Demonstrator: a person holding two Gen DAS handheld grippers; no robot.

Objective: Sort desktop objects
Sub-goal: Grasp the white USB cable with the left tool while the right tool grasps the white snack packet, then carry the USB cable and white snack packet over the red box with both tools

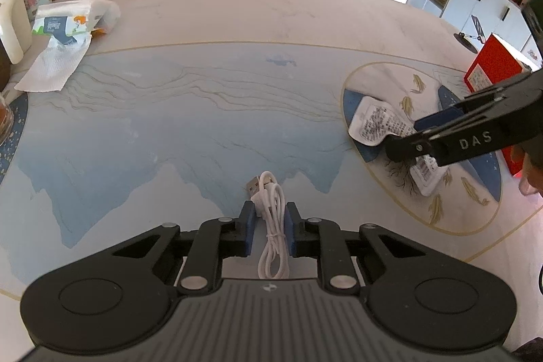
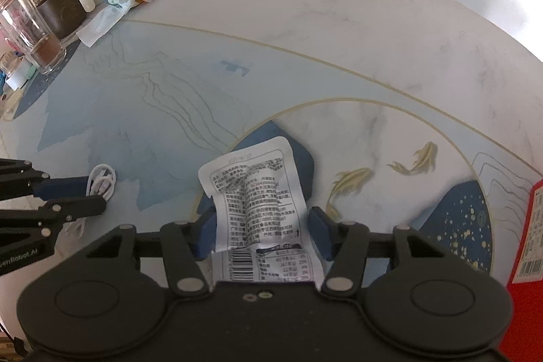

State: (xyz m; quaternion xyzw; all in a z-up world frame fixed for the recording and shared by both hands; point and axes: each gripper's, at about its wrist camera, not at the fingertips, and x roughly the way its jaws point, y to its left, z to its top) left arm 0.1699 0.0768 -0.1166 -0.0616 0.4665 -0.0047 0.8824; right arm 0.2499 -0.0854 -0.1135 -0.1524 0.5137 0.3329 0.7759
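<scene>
Left gripper [image 1: 269, 228] pads clamp one coiled white cable [image 1: 271, 226], light and limp, best held mid-bundle where its tie gathers the loops. Right gripper [image 2: 263, 231] straddles one white packet [image 2: 253, 202], thin, crinkly and slippery; whether its pads already press the packet's edges cannot be told. Both items lie on the table [image 1: 210, 111], the packet beside one red box [image 1: 493, 70].

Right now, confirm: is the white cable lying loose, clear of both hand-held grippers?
No, the left hand-held gripper has its blue pads shut on the coiled white cable.
</scene>
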